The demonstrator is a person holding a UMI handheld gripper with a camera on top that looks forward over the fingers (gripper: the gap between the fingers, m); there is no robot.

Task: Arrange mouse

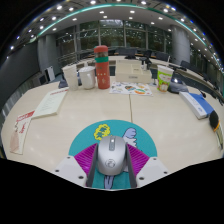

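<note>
A grey mouse (111, 155) with a scroll wheel sits between my two fingers, pointing away from me. My gripper (111, 153) is shut on it, with both fingers against its sides and the magenta pads (86, 160) spreading out at either side. Under and just ahead of the mouse lies a round teal mouse pad (85, 138) with a yellow and white drawing (103, 130), on a pale table (170, 120). I cannot tell whether the mouse rests on the pad or hangs just above it.
Beyond the pad stand a tall red container (102, 67), white cups (87, 76) and a green cup (165, 77). A colourful sheet (130, 88) lies mid-table, papers (48, 103) at the left, a blue and white item (197, 103) at the right.
</note>
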